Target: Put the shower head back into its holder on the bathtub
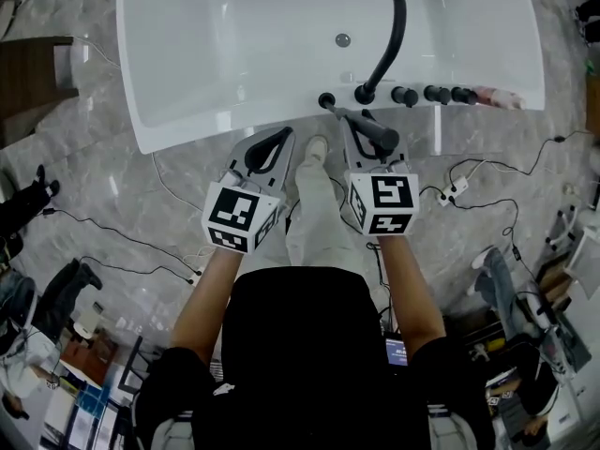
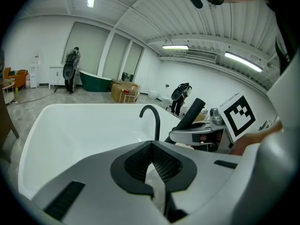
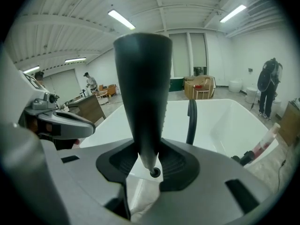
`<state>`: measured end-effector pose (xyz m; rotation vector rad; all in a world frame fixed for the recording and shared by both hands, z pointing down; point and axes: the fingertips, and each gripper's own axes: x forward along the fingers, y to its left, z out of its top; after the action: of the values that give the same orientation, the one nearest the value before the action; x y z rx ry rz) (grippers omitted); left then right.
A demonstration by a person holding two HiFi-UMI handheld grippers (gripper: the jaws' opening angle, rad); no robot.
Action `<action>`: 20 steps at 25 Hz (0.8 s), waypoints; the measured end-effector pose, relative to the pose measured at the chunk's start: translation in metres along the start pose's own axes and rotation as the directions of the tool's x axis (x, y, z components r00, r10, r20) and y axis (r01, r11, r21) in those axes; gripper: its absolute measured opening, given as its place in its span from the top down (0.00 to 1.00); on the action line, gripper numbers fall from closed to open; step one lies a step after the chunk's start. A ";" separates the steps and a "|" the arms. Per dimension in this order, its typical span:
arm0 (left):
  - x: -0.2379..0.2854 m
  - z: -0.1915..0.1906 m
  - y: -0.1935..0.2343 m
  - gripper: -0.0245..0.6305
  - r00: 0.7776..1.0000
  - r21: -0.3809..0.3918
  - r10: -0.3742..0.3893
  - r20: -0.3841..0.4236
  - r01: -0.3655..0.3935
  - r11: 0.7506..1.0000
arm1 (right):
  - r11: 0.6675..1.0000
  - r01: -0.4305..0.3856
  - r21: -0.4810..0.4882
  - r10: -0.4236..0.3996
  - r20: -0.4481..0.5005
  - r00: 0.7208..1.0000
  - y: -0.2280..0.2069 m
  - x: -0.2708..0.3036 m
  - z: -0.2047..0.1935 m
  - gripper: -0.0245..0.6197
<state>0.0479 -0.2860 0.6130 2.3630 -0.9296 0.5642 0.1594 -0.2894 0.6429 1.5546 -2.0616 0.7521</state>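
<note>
Right claw point(image 3: 149, 159) clamped on shower head point(image 3: 143, 88) near its narrow end, probably to steer that end in. Holder point(image 1: 326, 100) on bathtub point(image 1: 234, 125) rim just ahead. Left claw point(image 2: 152, 149) closed, empty, alongside.

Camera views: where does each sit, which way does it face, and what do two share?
Head view: on the person's head, facing steeply down at the bathtub; forearms, legs show.
Left gripper view: on the left gripper, facing across the bathtub; shut, empty jaws.
Right gripper view: on the right gripper, facing across the bathtub; jaws clamping the shower head.
Shared: both gripper views show the faucet.
</note>
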 end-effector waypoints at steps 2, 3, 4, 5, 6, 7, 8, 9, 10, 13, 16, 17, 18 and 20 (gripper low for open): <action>0.003 -0.004 0.005 0.94 1.000 -0.008 0.005 -0.009 -0.005 1.000 | 1.000 0.000 -0.023 -0.001 -0.025 1.000 0.001 0.010 -0.010 0.75; 0.004 -0.006 0.007 0.94 1.000 -0.011 0.006 -0.012 -0.007 1.000 | 0.999 0.001 -0.035 -0.002 -0.037 0.999 0.002 0.015 -0.014 0.75; 0.005 -0.008 0.010 0.94 1.000 -0.013 0.008 -0.015 -0.008 1.000 | 0.999 0.001 -0.045 -0.003 -0.049 0.999 0.003 0.021 -0.019 0.75; 0.006 -0.010 0.013 0.94 1.000 -0.015 0.009 -0.018 -0.009 1.000 | 0.999 0.000 -0.054 -0.003 -0.059 0.998 0.005 0.026 -0.024 0.75; 0.007 -0.013 0.016 0.94 1.000 -0.018 0.011 -0.023 -0.012 1.000 | 0.998 -0.002 -0.061 -0.002 -0.069 0.998 0.005 0.032 -0.029 0.75; 0.009 -0.017 0.019 0.94 0.999 -0.021 0.014 -0.029 -0.015 1.000 | 0.998 -0.004 -0.068 -0.001 -0.079 0.997 0.006 0.038 -0.033 0.75; 0.010 -0.020 0.021 0.94 0.999 -0.026 0.016 -0.036 -0.017 1.000 | 0.997 -0.007 -0.073 0.000 -0.088 0.996 0.006 0.044 -0.038 0.75; 0.012 -0.024 0.023 0.94 0.999 -0.030 0.018 -0.043 -0.019 0.999 | 0.997 -0.008 -0.078 0.001 -0.096 0.995 0.006 0.051 -0.043 0.75; 0.014 -0.027 0.025 0.94 0.999 -0.036 0.020 -0.049 -0.021 0.999 | 0.997 -0.008 -0.081 0.000 -0.104 0.995 0.005 0.057 -0.046 0.75; 0.020 -0.036 0.029 0.94 0.998 -0.058 0.023 -0.063 -0.026 0.998 | 0.996 -0.006 -0.091 -0.006 -0.123 0.992 0.000 0.074 -0.055 0.75; 0.022 -0.048 0.032 0.94 0.996 -0.070 0.025 -0.085 -0.031 0.997 | 0.995 -0.011 -0.095 -0.003 -0.144 0.990 0.001 0.088 -0.064 0.75; 0.022 -0.051 0.034 0.94 0.995 -0.071 0.026 -0.092 -0.032 0.997 | 0.995 -0.014 -0.094 0.000 -0.152 0.988 0.003 0.091 -0.067 0.75; 0.022 -0.055 0.035 0.94 0.995 -0.073 0.027 -0.097 -0.034 0.997 | 0.995 -0.016 -0.094 0.001 -0.159 0.987 0.004 0.095 -0.071 0.75; 0.024 -0.059 0.038 0.94 0.994 -0.081 0.030 -0.103 -0.038 0.996 | 0.996 -0.015 -0.093 -0.001 -0.172 0.985 0.003 0.103 -0.078 0.75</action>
<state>0.0259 -0.2854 0.6840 2.2272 -0.9311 0.6411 0.1315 -0.3108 0.7670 1.3814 -1.9482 0.7525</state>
